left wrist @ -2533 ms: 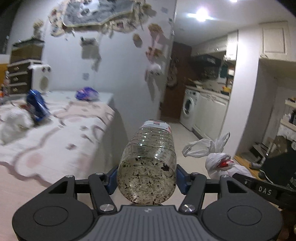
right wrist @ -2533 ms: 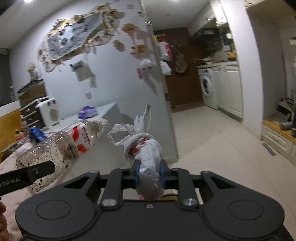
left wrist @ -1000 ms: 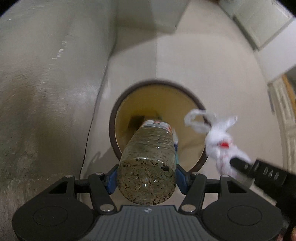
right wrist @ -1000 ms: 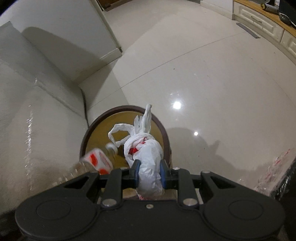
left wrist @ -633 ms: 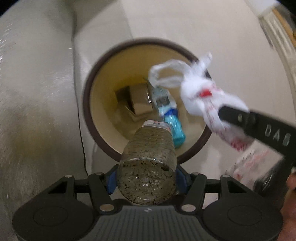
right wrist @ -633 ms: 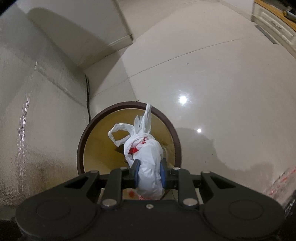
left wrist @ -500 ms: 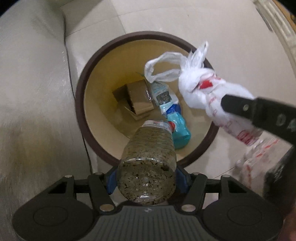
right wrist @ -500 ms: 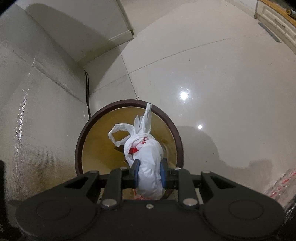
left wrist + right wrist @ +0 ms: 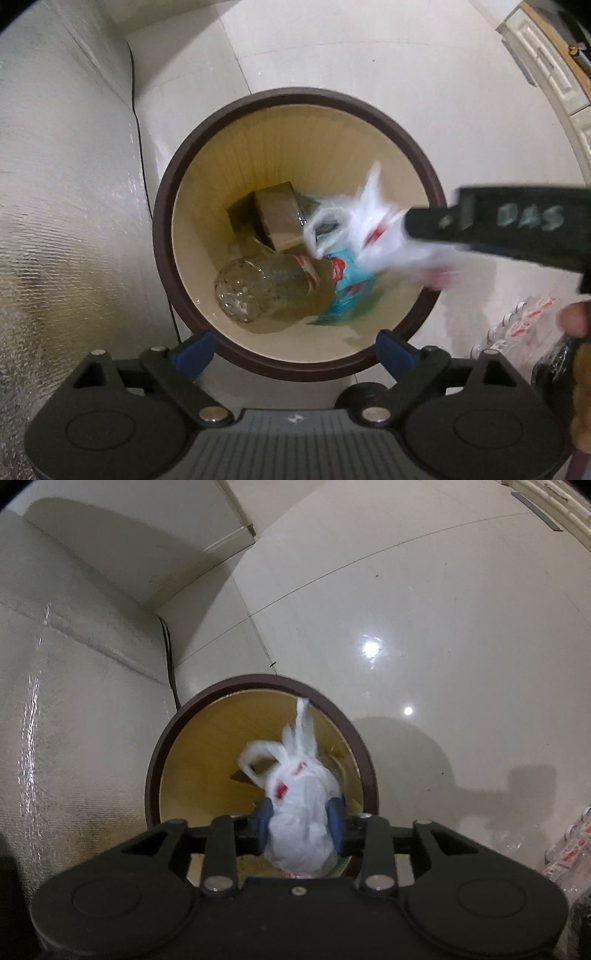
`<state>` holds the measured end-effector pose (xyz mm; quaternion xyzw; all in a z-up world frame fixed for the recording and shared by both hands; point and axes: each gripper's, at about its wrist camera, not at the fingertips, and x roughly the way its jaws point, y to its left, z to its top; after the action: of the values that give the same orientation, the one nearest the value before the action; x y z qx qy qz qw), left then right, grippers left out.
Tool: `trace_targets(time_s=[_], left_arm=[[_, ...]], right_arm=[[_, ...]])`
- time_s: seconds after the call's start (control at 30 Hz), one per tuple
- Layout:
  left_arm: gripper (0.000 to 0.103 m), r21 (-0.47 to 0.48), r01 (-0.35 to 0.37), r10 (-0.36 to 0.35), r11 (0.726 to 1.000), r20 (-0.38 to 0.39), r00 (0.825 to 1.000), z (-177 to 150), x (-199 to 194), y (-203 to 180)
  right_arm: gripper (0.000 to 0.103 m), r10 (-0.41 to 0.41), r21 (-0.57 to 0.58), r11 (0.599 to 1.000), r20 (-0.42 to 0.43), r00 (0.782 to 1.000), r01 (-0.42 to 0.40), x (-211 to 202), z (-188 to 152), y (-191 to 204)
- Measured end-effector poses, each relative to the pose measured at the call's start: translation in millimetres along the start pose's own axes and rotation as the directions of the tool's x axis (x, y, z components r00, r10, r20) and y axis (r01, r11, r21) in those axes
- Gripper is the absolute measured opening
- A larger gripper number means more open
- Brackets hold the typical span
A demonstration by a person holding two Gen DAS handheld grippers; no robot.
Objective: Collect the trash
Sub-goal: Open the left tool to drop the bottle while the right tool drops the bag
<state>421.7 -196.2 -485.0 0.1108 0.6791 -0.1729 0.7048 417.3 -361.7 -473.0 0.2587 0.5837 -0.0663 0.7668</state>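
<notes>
Glossy cream floor tiles (image 9: 424, 602) surround a round brown-rimmed bin (image 9: 162, 236) standing against a pale wall. Both wrist views look down into it.

The left gripper (image 9: 291, 345) stands wide apart with nothing between its pads; its jaws have just been opening. The plastic bottle (image 9: 266, 288) now lies on its side in the bin at about 12 o'clock from that gripper, long axis running roughly 8 to 2 o'clock, base toward the gripper, neck against a blue wrapper (image 9: 347, 291). A cardboard box (image 9: 277, 218) lies beyond it.

The right gripper (image 9: 301, 821) has also just been opening its jaws, yet the white knotted bag (image 9: 299, 812) sits between the blue pads, blurred, seemingly slipping free; whether the pads press it I cannot tell. In the left view that bag hangs over the bin's 3 o'clock side, inside the rim. The coming move turns on this: the bag is directly above the opening, so it should drop straight in.
</notes>
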Motion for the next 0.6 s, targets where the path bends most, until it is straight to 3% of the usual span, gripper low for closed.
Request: trace_targets(time_s=[0.13, 0.47, 0.6], left_arm=[[0.094, -0.005, -0.012, 0.012, 1.000, 0.006, 1.000, -4.0, -0.8, -0.7], [0.094, -0.069, -0.025, 0.028, 0.997, 0.030, 0.999, -22.4, -7.4, -1.3], [0.100, -0.104, -0.026, 0.032, 0.994, 0.054, 0.998, -29.0, -19.1, -1.6]], right_arm=[[0.049, -0.035, -0.019, 0.999, -0.027, 0.999, 0.035, 2.1, -3.9, -2.0], [0.050, -0.074, -0.096, 0.993, -0.046, 0.996, 0.069, -11.7, -11.1, -6.1], [0.050, -0.086, -0.141, 0.987, -0.036, 0.996, 0.080, -21.4, -14.1, -8.1]])
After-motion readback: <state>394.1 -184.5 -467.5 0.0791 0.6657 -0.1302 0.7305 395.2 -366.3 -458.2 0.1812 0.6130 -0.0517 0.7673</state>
